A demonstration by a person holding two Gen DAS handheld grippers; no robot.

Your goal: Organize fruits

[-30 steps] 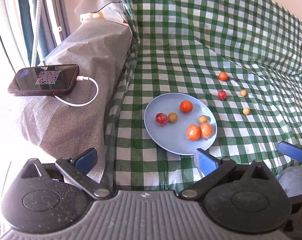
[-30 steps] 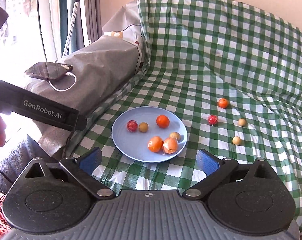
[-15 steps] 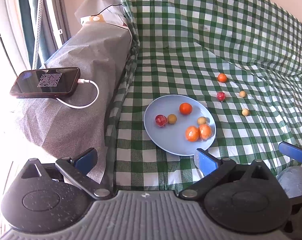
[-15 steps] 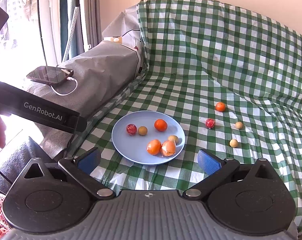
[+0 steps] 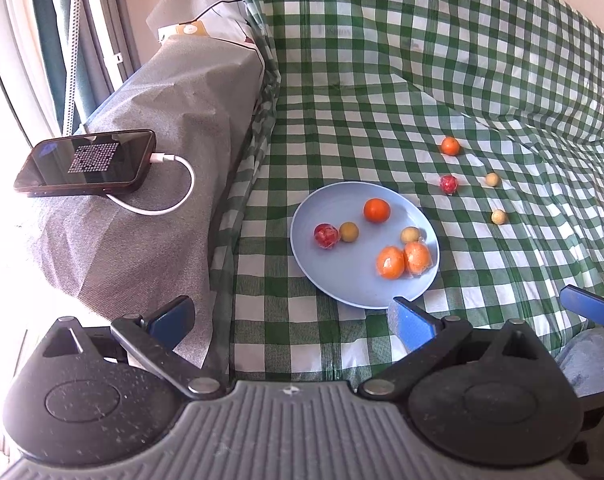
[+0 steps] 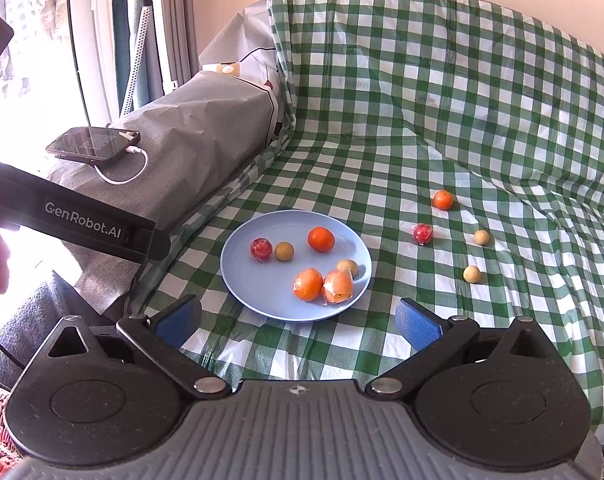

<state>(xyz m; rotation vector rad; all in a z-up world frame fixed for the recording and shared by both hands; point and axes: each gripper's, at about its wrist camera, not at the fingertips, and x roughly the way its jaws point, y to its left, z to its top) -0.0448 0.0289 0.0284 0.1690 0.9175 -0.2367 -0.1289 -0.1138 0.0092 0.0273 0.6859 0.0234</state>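
Blue plate (image 6: 238, 280) sits on the green-checked cloth (image 6: 382, 160), holding six fruits: a red one (image 6: 261, 249) touching or just beside a small tan one (image 6: 284, 251) on its left half, an orange one (image 6: 321, 239) toward the far side, and two orange wrapped ones (image 6: 308, 284) (image 6: 338, 287) side by side near the front rim with a second tan one (image 6: 348, 268) just behind them. Four more lie loose on the cloth to the right of the plate, apart from each other: an orange one (image 6: 443, 199) farthest back, a red wrapped one (image 6: 422, 233) nearest the plate, and two tan balls (image 6: 481, 237) (image 6: 471, 274) further right. Left gripper (image 5: 290, 318) is spread wide, empty, hovering at the near edge of the plate with its right pad (image 5: 412, 322) just at the rim. Right gripper (image 6: 298, 320) is also wide and empty, low over the cloth in front of the plate. Left of the cloth, a grey-covered block (image 6: 190, 148) carries a phone (image 6: 92, 142) with a white cable (image 6: 126, 172) plugged in.
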